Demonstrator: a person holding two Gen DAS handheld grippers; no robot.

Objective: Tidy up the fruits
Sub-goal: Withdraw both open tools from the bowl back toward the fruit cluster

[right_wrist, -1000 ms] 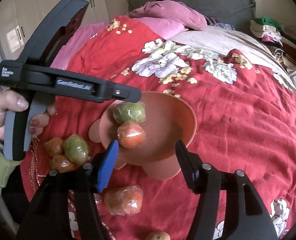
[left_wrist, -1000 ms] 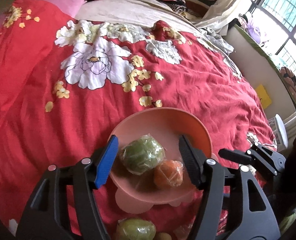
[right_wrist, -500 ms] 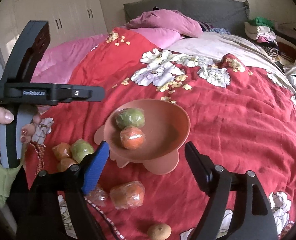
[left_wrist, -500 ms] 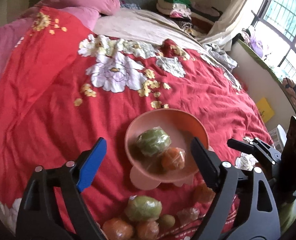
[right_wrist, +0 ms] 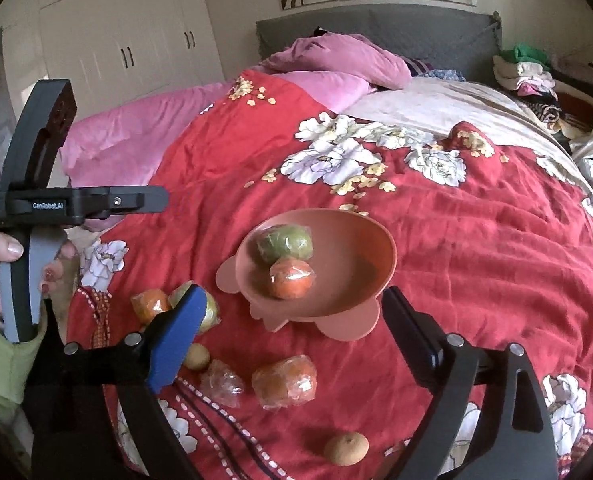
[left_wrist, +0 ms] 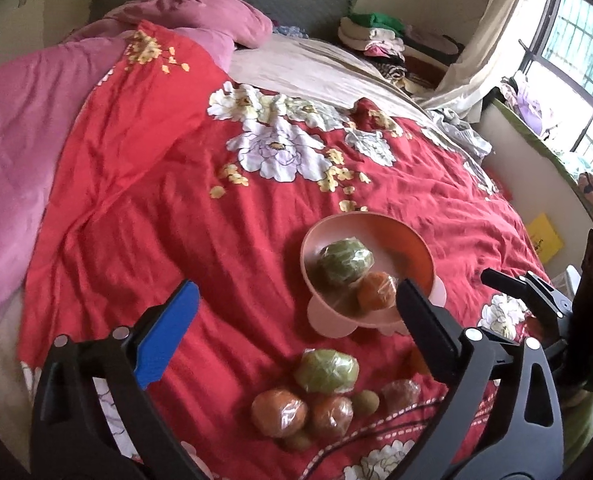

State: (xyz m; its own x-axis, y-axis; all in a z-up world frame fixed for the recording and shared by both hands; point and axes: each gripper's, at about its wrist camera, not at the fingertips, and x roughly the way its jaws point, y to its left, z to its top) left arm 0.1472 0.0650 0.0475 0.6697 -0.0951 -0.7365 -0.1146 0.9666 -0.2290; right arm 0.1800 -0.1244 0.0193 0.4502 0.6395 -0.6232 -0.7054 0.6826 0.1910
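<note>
A pink bowl [left_wrist: 420, 240] [right_wrist: 380, 240] sits on the red bedspread and holds a wrapped green fruit [left_wrist: 346, 260] [right_wrist: 284, 242] and a wrapped orange [left_wrist: 376, 290] [right_wrist: 290, 278]. Loose wrapped fruits lie in front of it: a green one [left_wrist: 326, 372], oranges [left_wrist: 278, 406] [right_wrist: 284, 380] and small brown fruits [right_wrist: 344, 448]. My left gripper [left_wrist: 296, 340] is open and empty, above the bed, short of the bowl. My right gripper [right_wrist: 296, 336] is open and empty, just in front of the bowl. The left gripper also shows in the right wrist view [right_wrist: 136, 200].
The red floral bedspread [left_wrist: 176, 200] covers the bed. Pink bedding [left_wrist: 16, 140] lies at the left, and pillows and folded clothes [left_wrist: 376, 36] at the headboard. A window [left_wrist: 576, 40] is at the right. Wardrobes [right_wrist: 116, 40] stand behind the bed.
Both grippers have drawn back and up from the bowl. The left gripper's jaws have spread wider. More loose fruit now shows in both views.
</note>
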